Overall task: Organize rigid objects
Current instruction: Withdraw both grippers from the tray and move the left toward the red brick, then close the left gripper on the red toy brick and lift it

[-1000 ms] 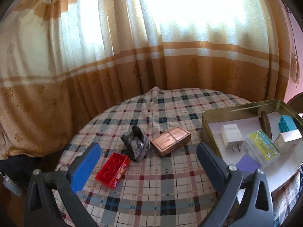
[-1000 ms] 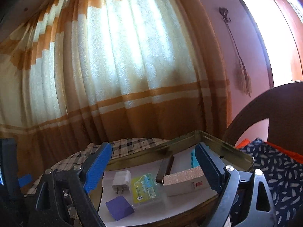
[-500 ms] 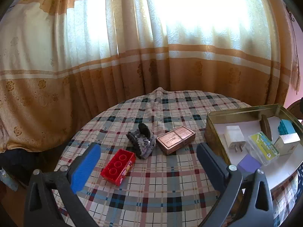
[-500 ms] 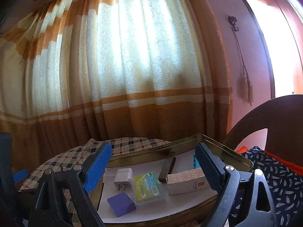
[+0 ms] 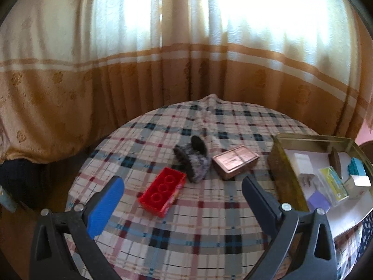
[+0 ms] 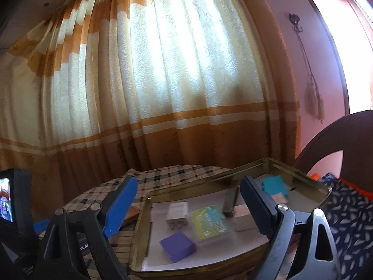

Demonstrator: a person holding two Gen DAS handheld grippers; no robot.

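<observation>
Hovering with jaws spread and empty, the left gripper [image 5: 183,186] faces the red plastic studded brick [image 5: 163,191] left of the gold metal tin [image 5: 283,172]; grasping it seems next. The right gripper [image 6: 188,197] waits over the tin, jaws apart.

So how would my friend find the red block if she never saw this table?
Look at the checked tablecloth, left of the gold tin. Three things lie loose there; the red block is nearest the edge, beside a grey fuzzy thing. It alone is bright red, with round holes.

Checked-cloth table [image 5: 209,228] bears red brick [image 5: 163,191], furry clip [image 5: 193,161], copper box [image 5: 235,164], tin [image 5: 282,175].
</observation>
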